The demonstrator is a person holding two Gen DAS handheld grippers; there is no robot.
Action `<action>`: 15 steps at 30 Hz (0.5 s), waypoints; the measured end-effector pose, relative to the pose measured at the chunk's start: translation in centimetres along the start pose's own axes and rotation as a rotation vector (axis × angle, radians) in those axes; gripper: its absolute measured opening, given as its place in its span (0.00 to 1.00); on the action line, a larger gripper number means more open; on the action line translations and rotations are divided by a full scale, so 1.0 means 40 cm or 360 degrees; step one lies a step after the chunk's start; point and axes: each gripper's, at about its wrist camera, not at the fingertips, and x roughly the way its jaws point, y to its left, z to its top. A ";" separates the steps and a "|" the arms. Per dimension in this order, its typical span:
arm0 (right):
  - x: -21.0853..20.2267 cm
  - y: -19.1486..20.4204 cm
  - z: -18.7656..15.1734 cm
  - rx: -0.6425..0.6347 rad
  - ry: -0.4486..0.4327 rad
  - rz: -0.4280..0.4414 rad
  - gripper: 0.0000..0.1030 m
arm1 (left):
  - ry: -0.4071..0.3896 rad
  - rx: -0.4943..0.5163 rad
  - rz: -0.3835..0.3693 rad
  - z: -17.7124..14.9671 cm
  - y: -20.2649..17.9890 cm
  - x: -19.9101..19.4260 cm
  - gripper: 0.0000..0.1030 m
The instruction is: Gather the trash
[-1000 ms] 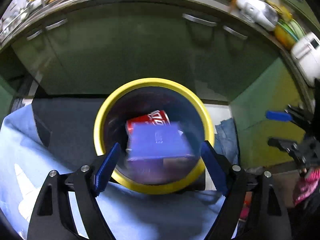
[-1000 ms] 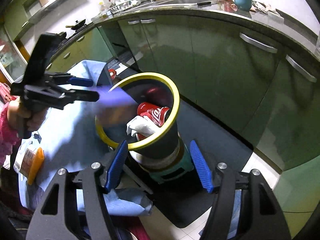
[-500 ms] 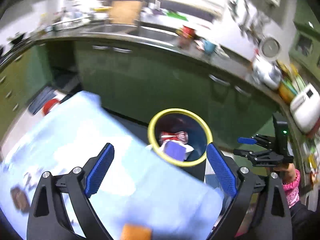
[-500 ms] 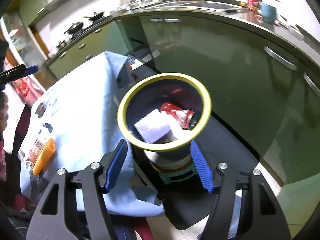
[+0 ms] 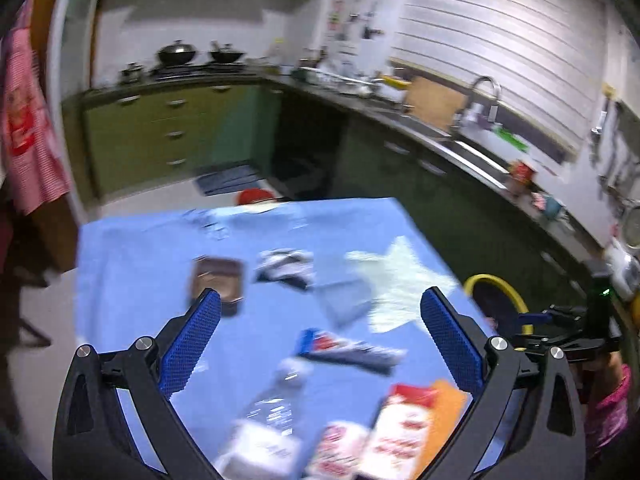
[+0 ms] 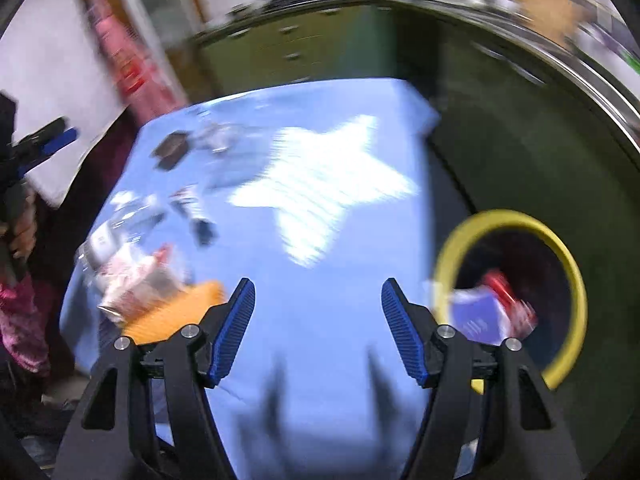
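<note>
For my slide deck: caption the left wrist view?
Open left gripper above blue tablecloth strewn with wrappers and a plastic bottle, yellow-rimmed bin at right.

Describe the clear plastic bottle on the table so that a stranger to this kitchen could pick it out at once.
Start at the table under the blue cloth with the white star. At its near edge in the left wrist view lies the clear plastic bottle, on its side, cap pointing away. It is the only see-through item there; the snack packets right of it are red, white and orange.

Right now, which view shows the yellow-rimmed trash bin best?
The right wrist view: the yellow-rimmed trash bin shows its whole opening, with a red can and a blue carton inside. The left wrist view catches only part of its rim, contents hidden.
</note>
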 end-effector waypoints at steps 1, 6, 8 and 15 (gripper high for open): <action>0.017 0.030 0.019 -0.0051 0.0016 0.0032 0.61 | 0.0008 -0.0010 0.0040 -0.014 0.024 -0.003 0.95; 0.128 0.190 0.129 -0.0356 0.0129 0.0180 0.60 | -0.0003 -0.0072 0.0118 -0.080 0.108 -0.035 0.95; 0.169 0.226 0.163 -0.0414 0.0171 0.0226 0.53 | -0.0015 -0.0102 0.0133 -0.100 0.129 -0.049 0.95; 0.317 0.298 0.201 -0.0564 0.0351 0.0231 0.41 | 0.0012 -0.0071 0.0171 -0.142 0.122 -0.067 0.95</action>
